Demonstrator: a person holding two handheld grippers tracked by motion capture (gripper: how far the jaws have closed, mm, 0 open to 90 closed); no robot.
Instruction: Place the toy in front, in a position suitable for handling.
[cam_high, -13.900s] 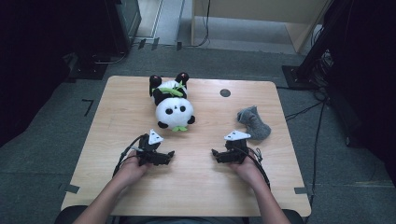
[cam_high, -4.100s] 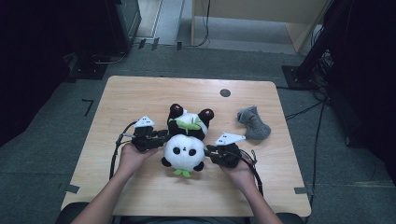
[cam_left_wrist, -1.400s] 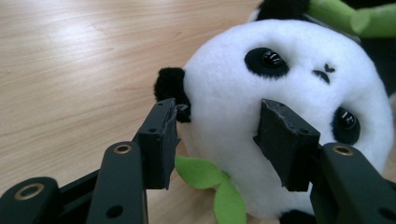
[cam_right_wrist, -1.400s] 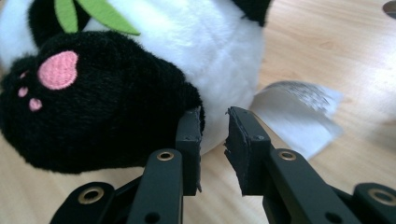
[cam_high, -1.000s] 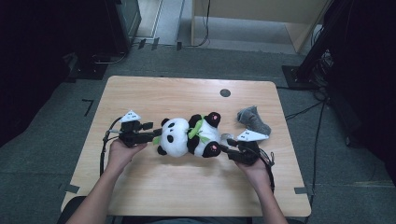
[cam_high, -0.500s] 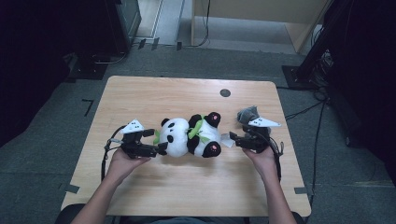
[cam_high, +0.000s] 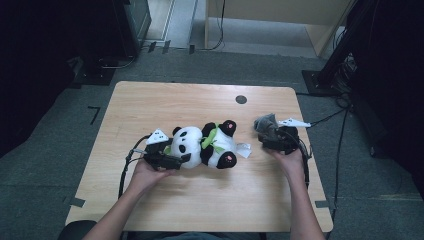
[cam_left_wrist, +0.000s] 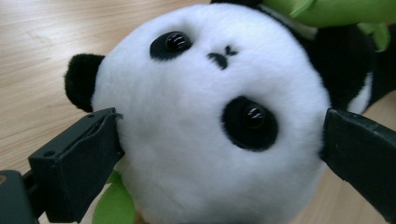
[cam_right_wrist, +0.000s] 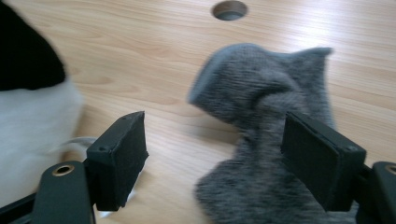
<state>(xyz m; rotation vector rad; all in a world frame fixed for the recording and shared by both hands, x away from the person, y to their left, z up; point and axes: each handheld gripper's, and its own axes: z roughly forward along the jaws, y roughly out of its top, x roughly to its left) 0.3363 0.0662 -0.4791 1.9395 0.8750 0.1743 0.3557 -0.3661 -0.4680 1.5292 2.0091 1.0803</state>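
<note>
Panda (cam_high: 202, 146) head sits between spread left tool (cam_high: 186, 159); right tool (cam_high: 267, 136) gapes over sock (cam_high: 265, 123).

Wooden table (cam_high: 150, 100) with round hole (cam_high: 241, 99) near far edge. Plush panda (cam_high: 205, 146) lying on its side at table centre, head toward left gripper (cam_high: 172, 161), jaws against the head. Right gripper (cam_high: 270, 137) at grey sock (cam_high: 265, 123), right of panda and apart from it. Forearms entering from bottom edge. Cables trailing from both grippers.
</note>
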